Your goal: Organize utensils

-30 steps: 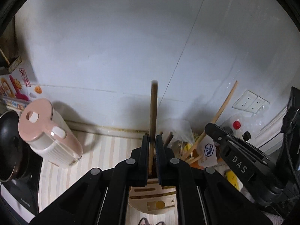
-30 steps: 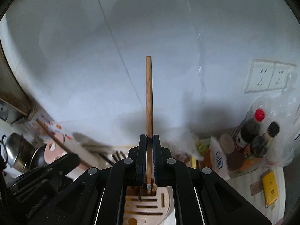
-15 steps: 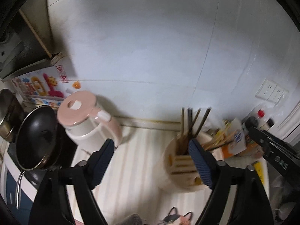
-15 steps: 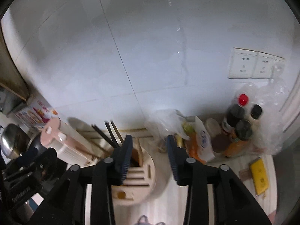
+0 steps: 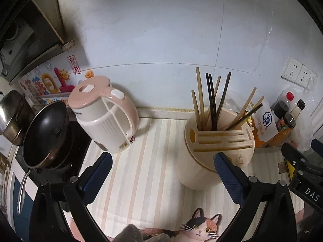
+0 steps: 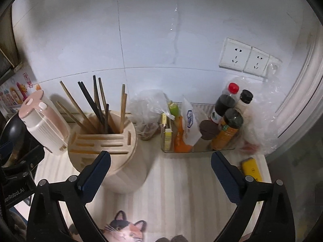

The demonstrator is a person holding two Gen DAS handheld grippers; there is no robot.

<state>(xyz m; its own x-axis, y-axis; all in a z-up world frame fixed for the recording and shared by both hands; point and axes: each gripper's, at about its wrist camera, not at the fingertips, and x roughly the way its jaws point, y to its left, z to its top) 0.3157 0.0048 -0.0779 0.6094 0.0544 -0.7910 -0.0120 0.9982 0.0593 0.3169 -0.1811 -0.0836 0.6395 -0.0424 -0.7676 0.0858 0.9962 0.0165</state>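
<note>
Dim, cool indoor light; soft shadows on the wall (image 5: pixel 161 40); heavy fisheye bending and dark vignetted corners.

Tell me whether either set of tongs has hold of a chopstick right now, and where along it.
Neither. The left tongs and right tongs are both wide open with nothing between them. The chopsticks stand in the holder.

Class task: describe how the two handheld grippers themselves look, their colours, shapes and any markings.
Both the left gripper and right gripper have matte black angular arms with silver rivets, ending in flat fingers faced with dark blue textured pads. White lettering "DAS" marks one body, "enRobot.AI" the other. No cables or sleeves show.
</note>
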